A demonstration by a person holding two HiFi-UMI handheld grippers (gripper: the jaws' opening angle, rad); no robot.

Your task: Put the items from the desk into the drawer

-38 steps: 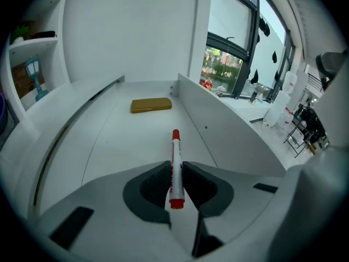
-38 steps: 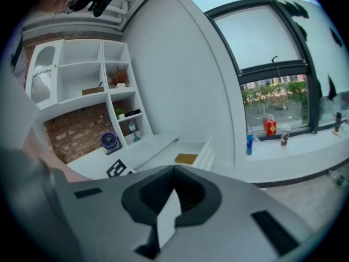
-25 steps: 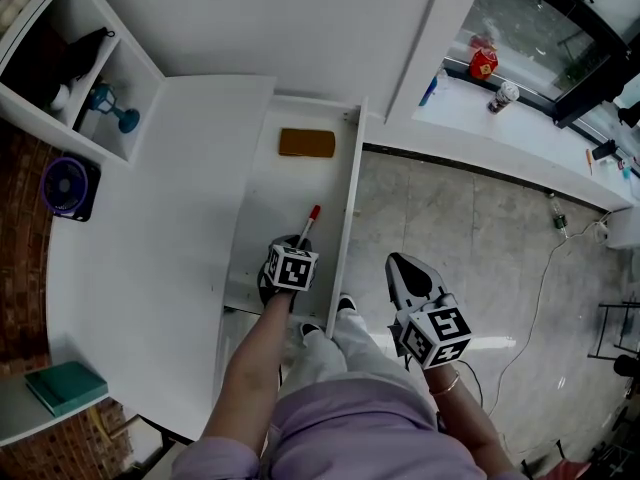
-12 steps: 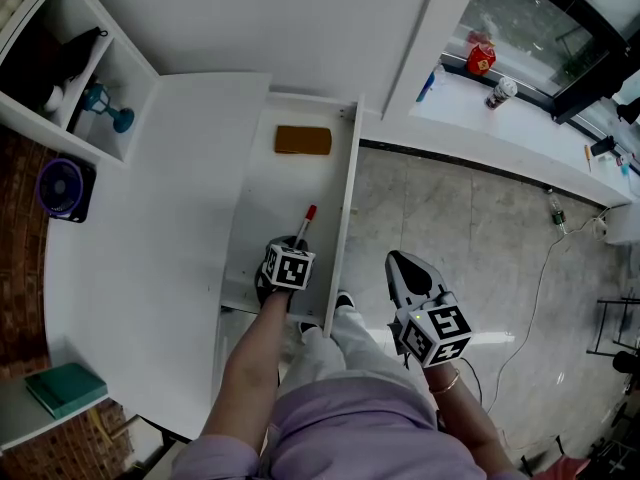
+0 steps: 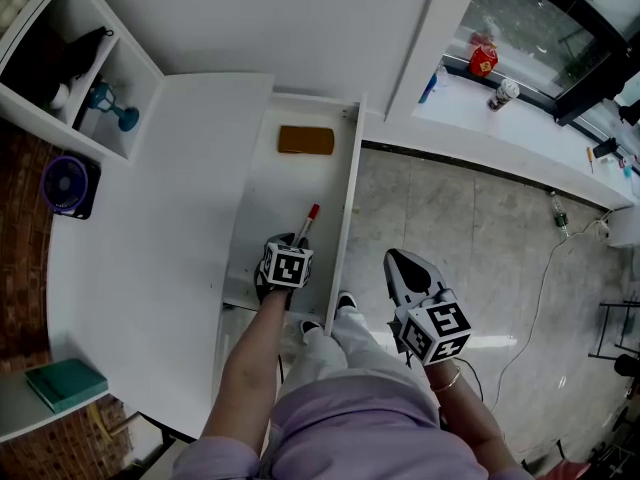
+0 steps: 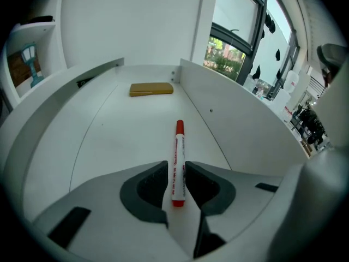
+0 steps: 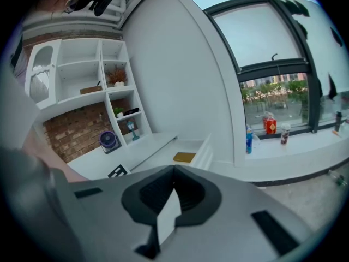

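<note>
As left claw (image 6: pixel 176 165), jaws just opening, frees the red-capped white marker (image 6: pixel 179 157) in the white drawer (image 5: pixel 280 198) with a tan block (image 6: pixel 151 89), right claw (image 7: pixel 174 171) is closed, empty; table (image 5: pixel 150 228) bare.

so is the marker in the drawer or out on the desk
In: the marker lies flat on the drawer floor, between its side walls.

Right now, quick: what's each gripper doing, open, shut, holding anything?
Left gripper: open, jaws have just been opening; the marker lies between them on the drawer floor.
Right gripper: shut, empty.
</note>
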